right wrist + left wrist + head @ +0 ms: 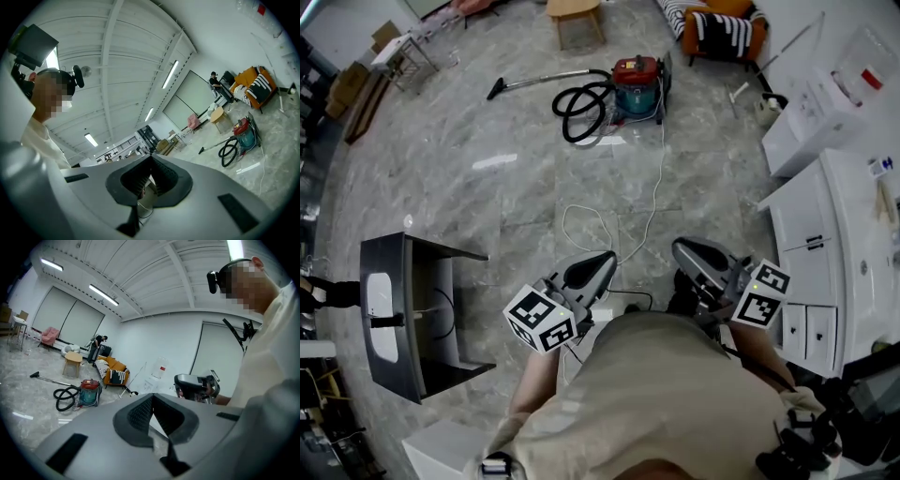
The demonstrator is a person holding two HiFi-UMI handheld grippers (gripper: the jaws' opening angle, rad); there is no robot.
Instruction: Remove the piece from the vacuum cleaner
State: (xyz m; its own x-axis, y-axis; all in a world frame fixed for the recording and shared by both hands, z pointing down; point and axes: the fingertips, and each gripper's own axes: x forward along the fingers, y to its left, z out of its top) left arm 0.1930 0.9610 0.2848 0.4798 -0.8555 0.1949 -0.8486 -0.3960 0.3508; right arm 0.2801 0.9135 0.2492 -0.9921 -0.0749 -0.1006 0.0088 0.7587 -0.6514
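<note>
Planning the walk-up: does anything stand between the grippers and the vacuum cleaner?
Nothing upright. Only a white cord lies looped on the floor between the left gripper, the right gripper and the vacuum cleaner.

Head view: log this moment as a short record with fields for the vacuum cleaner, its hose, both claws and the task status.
left claw: shut, empty
right claw: shut, empty
vacuum cleaner: red and teal canister on the floor, far from both claws
hose: black, coiled beside the canister
task status: not started; vacuum cleaner untouched
</note>
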